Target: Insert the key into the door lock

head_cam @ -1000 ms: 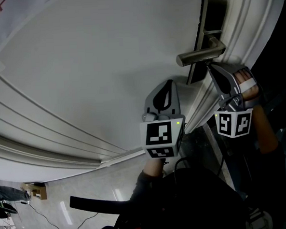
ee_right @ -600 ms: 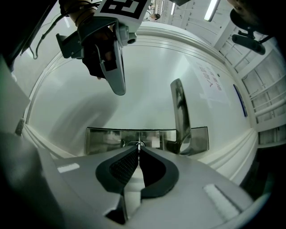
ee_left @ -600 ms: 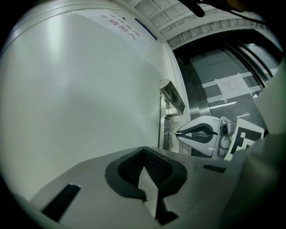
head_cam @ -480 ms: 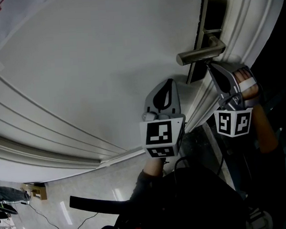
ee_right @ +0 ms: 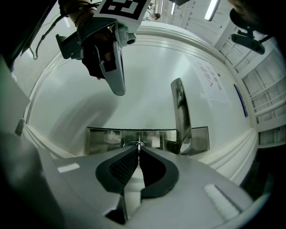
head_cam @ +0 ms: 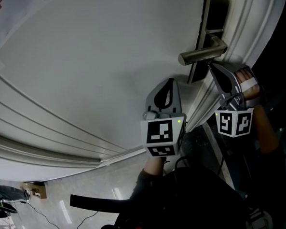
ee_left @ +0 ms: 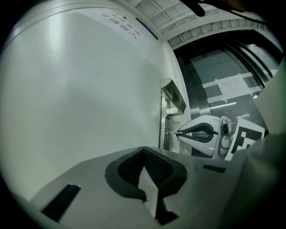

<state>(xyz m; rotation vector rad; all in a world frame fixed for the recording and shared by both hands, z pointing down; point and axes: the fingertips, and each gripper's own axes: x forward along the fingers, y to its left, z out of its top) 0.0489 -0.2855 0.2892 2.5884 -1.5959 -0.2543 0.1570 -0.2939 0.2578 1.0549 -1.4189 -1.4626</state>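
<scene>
White door (head_cam: 82,67) panelling is seen across the upper left of the head view. At centre, the left gripper (head_cam: 168,83) is held just off the panel, its jaws pressed together on nothing. At right, below the handle (head_cam: 202,54), the right gripper (ee_right: 139,150) is clamped on the key (ee_right: 139,143), whose tip is set at the keyhole in the steel lock plate (ee_right: 103,139). Insertion is judged barely begun, if at all; a straight push along the key's line is called for next.

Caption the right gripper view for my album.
Right gripper holds a key at the lock plate beside the door handle.
</scene>
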